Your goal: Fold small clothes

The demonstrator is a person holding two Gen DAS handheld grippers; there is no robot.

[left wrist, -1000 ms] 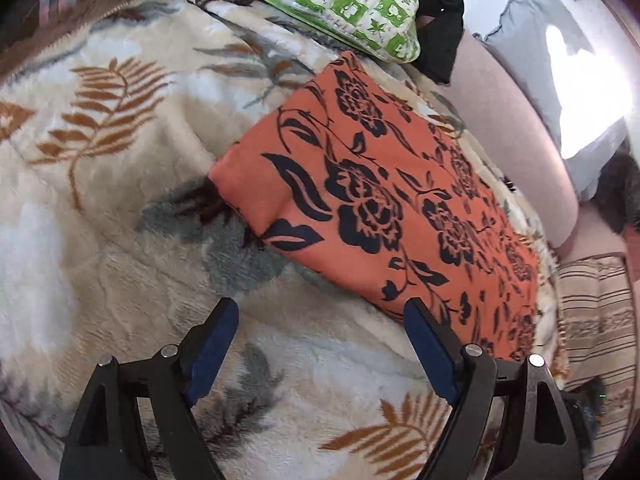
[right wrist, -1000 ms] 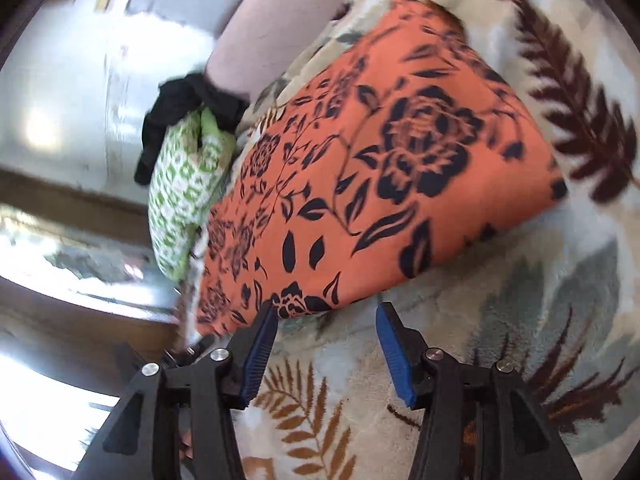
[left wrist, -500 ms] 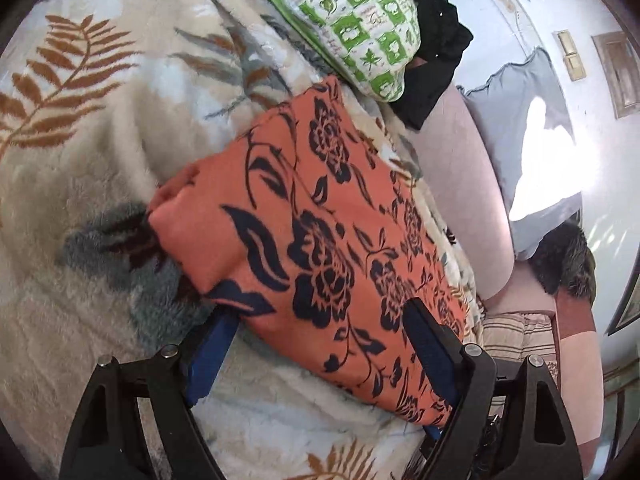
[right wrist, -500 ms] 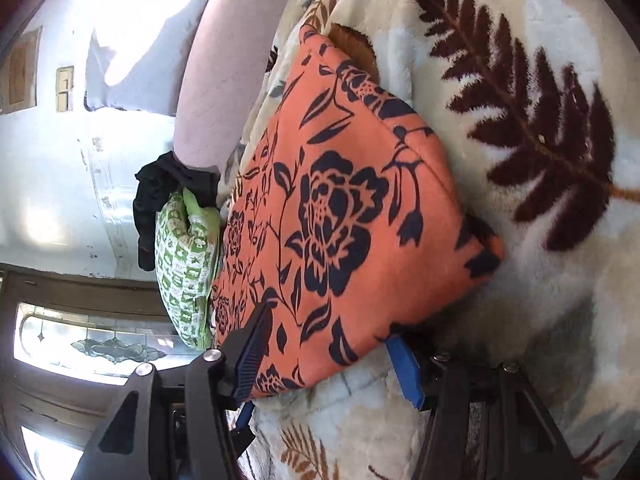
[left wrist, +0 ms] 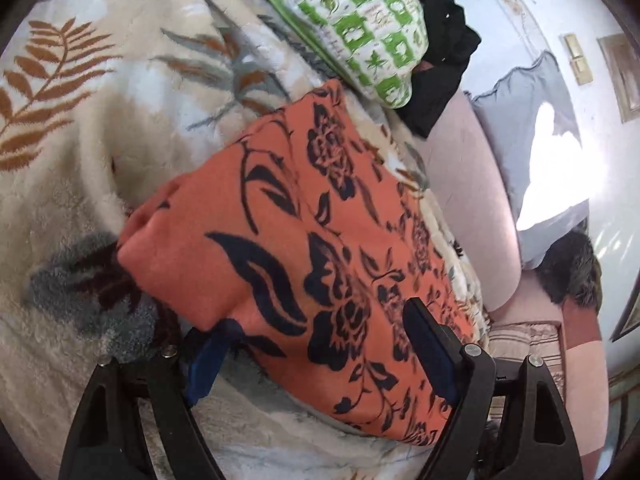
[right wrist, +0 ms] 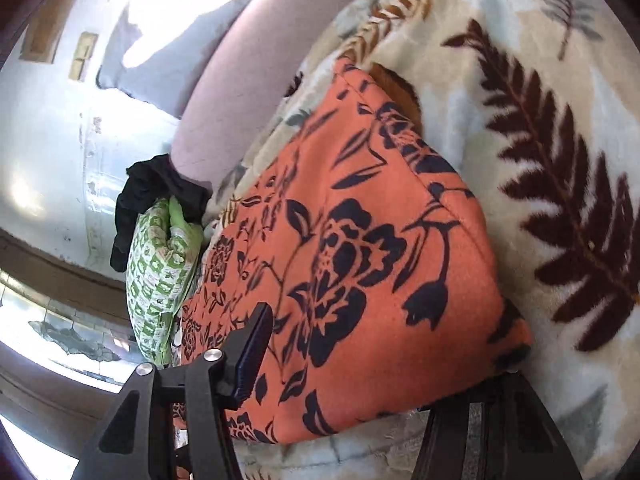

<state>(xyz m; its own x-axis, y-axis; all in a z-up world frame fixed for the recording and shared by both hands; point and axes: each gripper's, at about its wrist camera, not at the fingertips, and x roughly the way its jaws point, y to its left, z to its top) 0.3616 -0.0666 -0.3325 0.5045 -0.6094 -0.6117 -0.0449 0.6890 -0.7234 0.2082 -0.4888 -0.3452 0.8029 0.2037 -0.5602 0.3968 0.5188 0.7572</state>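
Blanket (left wrist: 100, 152); hand-held grippers straddle garment (left wrist: 304, 240).

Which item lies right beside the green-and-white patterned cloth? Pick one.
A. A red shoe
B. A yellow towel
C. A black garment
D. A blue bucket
C: a black garment is bunched against the far side of the green-and-white patterned cloth, at the edge of the leaf-print blanket; both wrist views show it.

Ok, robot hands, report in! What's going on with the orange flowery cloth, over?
Left gripper open, straddling the orange cloth's near edge. Right gripper closing, cloth between its jaws. Cloth lies folded on the leaf blanket. Nothing in the way.
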